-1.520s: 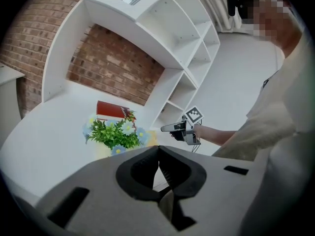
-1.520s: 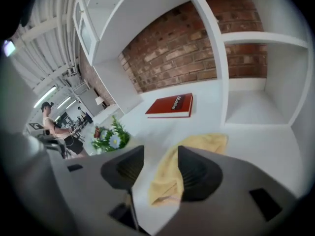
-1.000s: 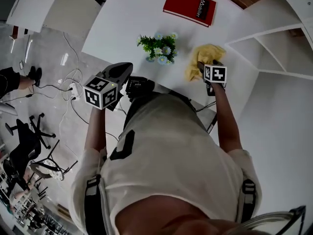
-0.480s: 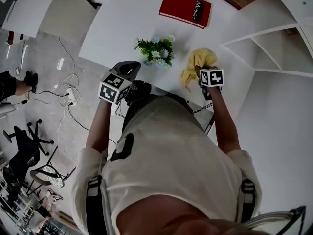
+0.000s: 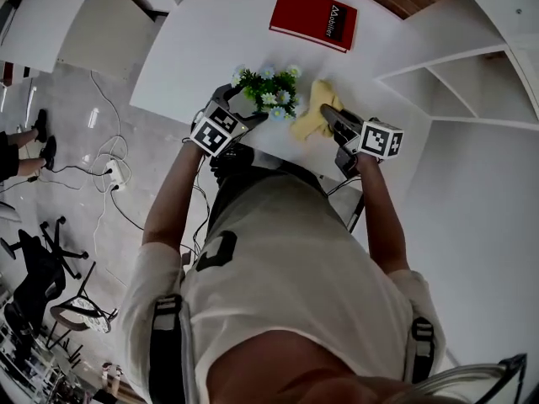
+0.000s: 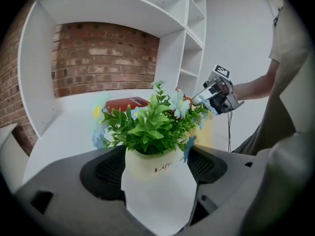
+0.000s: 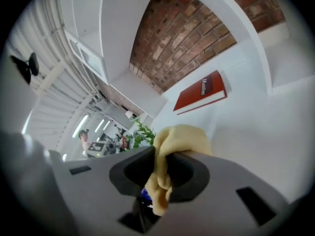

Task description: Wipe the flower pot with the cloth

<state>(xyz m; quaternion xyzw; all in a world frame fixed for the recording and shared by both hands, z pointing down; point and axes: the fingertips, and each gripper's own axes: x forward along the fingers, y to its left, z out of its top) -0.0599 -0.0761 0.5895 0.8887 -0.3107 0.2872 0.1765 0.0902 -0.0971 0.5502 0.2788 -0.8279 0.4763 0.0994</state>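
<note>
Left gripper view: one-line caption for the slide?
Left gripper, jaws opening around the white flower pot; right gripper holds the yellow cloth beyond.

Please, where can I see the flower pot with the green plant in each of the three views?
Head view: flower pot upper centre, at the white table's near edge; leaves hide the pot.
Left gripper view: bottom centre, between the opening jaws of the left gripper.
Right gripper view: only its leaves, centre-left, beside the yellow cloth.
Shared landmark: the red book beyond the pot.
</note>
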